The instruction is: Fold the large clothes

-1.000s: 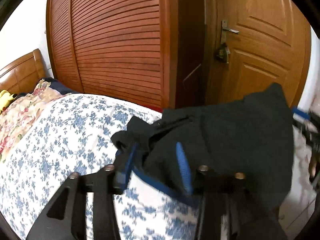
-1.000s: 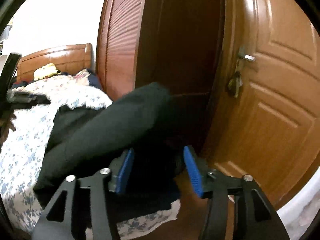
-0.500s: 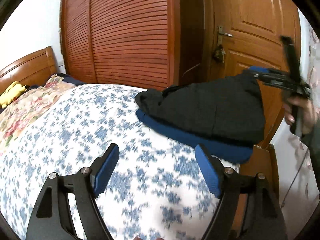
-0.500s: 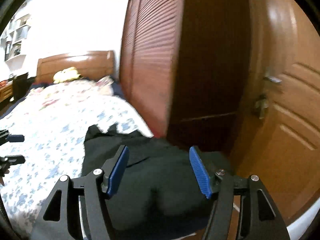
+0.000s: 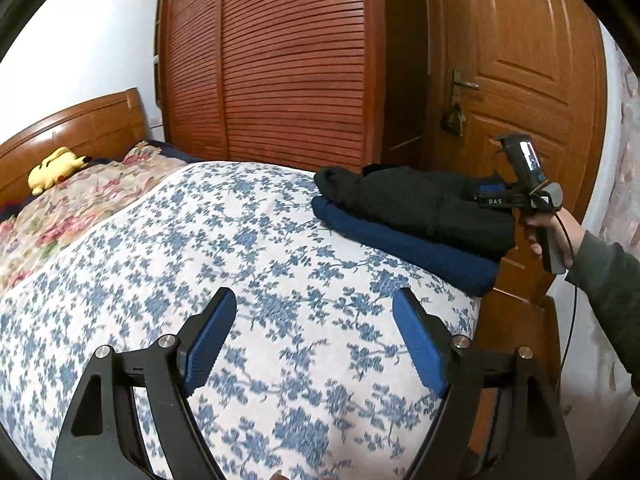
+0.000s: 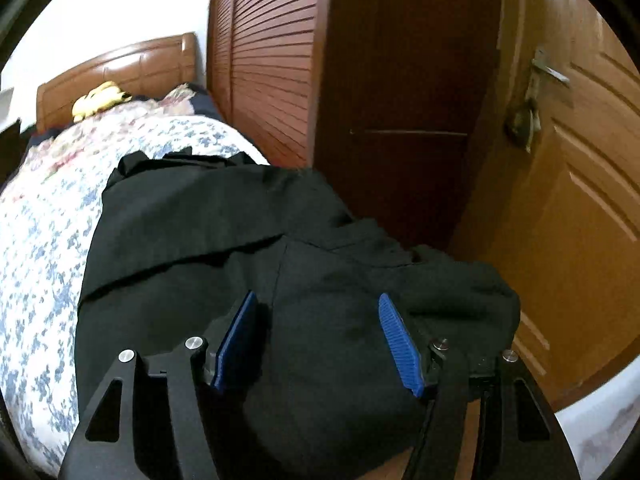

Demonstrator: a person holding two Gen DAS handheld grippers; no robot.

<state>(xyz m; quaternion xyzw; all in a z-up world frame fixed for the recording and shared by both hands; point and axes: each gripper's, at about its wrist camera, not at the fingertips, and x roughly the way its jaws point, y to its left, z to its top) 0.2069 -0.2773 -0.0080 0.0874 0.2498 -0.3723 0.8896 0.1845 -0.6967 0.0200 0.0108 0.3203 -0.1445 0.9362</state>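
Now both claws gape wide: left claw (image 5: 312, 336) over flowery blue-white bed (image 5: 240, 264), right claw (image 6: 320, 336) over folded black clothes (image 6: 248, 240).

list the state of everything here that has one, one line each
left gripper: open, empty, over the bed
right gripper: open, fingers on the black garment
black garment: folded, stacked on the blue garment
blue garment: folded, on the bed corner
door: shut
wardrobe doors: shut
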